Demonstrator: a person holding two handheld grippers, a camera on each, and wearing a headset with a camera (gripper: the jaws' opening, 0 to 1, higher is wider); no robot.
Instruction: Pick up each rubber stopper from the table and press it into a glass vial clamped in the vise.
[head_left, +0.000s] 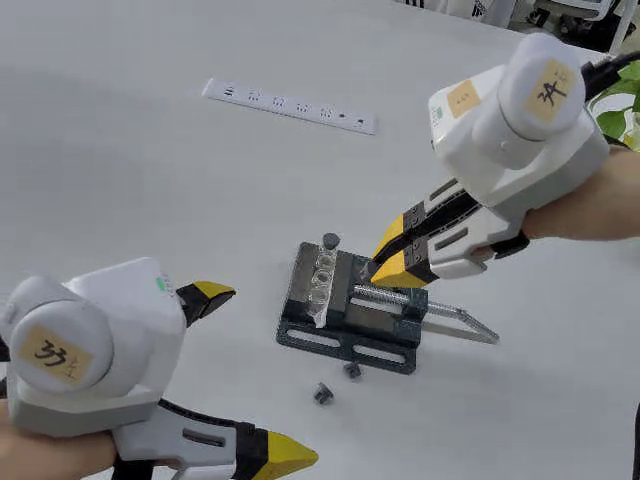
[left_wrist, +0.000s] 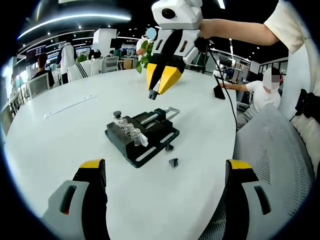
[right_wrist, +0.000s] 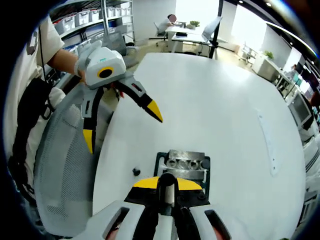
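The head view looks steeply down on the vise (head_left: 350, 315) at centre frame, the left gripper view faces it from farther off, the right gripper view from close above.

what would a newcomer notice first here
The black vise on the white table clamps a row of glass vials, the far one already stoppered. Just above it the right gripper hangs shut on a rubber stopper, and two loose stoppers lie by its near side.

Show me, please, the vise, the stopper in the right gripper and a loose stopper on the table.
vise (head_left: 375, 322): head view, on its dark body.
held stopper (right_wrist: 167, 182): right gripper view, its dark end.
loose stopper (head_left: 322, 393): head view, its top.
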